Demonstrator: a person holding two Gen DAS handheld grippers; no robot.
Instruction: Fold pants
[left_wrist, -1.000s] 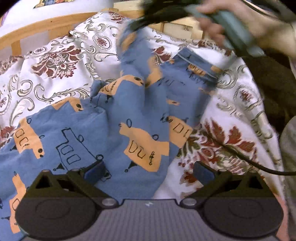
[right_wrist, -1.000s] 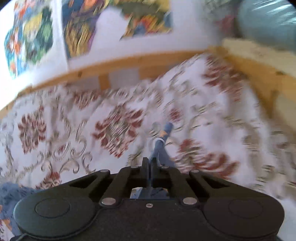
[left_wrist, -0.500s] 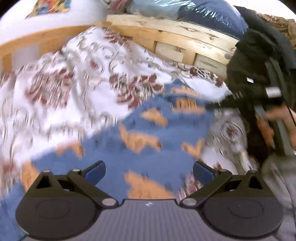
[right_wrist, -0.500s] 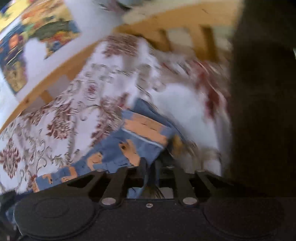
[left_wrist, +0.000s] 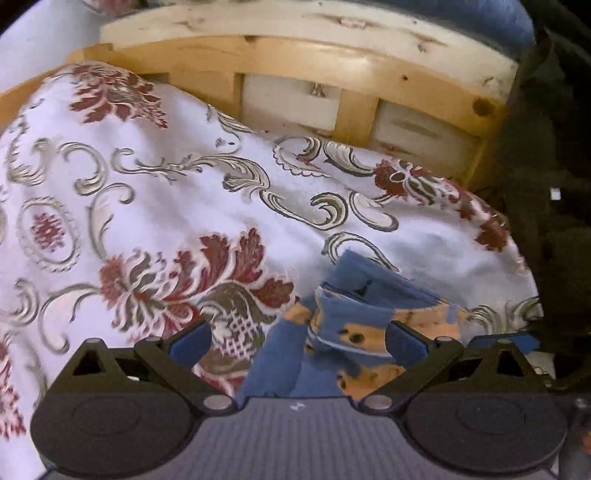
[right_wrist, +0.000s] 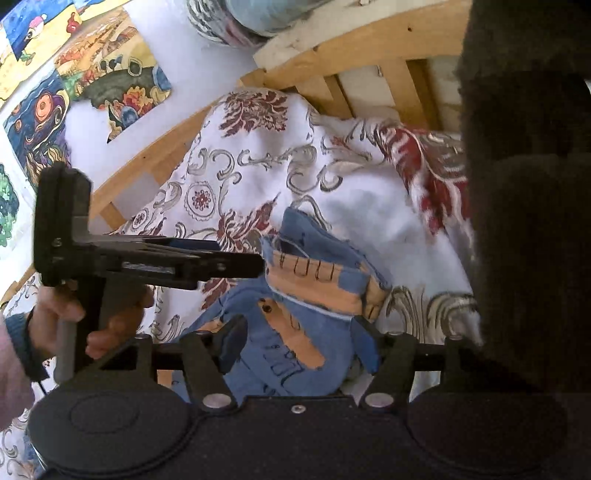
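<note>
Pants (left_wrist: 343, 332): soft, light, floppy; bunched at the bed's (left_wrist: 221, 206) near right.
Hold: I'd take the hem corners.
Left fingers (left_wrist: 299, 341): apart, empty.
Right fingers (right_wrist: 299, 345): apart, straddling cloth.

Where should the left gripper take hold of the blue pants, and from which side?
Grip the stitched hem band of the pants, the orange-patched edge nearest the headboard. It is folded over and stands proud of the bedspread, giving a firm, layered lip. The left gripper, open, is probably best brought in low from the bedspread side, one finger under the lip.
</note>
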